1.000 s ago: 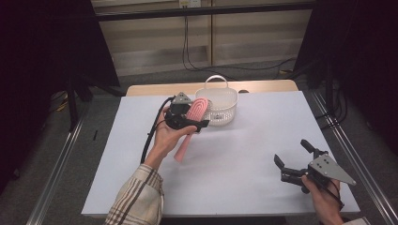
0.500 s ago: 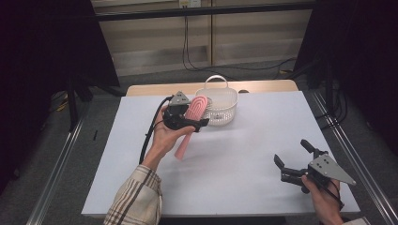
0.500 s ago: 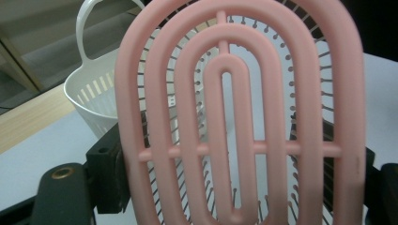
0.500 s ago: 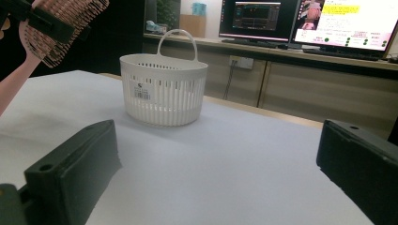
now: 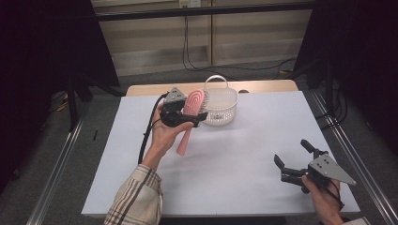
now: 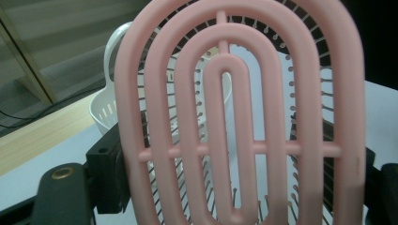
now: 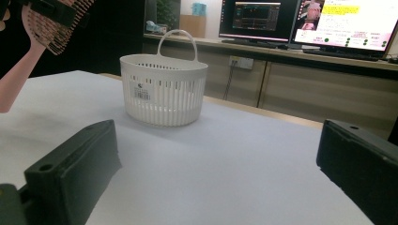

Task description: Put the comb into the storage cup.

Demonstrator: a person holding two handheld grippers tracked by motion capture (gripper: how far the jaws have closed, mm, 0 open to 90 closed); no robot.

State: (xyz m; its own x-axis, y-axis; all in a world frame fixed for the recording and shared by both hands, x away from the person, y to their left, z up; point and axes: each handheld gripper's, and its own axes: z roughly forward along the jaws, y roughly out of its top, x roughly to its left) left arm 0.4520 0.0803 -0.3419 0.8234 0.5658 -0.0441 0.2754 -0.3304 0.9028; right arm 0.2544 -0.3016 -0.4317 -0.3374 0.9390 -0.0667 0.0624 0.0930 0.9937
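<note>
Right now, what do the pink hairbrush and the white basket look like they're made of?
Pink hairbrush: looks like moulded plastic with a matte, smooth finish; its head is an open frame of nested loops joined by a crossbar, with thin dark ball-tipped bristles behind. The left tongs hold it.

White basket: probably rigid plastic, slightly glossy; thin vertical slats, a moulded loop handle and a stuck-on barcode label suggest it.

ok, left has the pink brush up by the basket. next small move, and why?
Probably carry it right, over the basket's open top. The left gripper is shut on the pink brush, which hangs just left of the rim, handle down. The right gripper rests open, far off.
</note>
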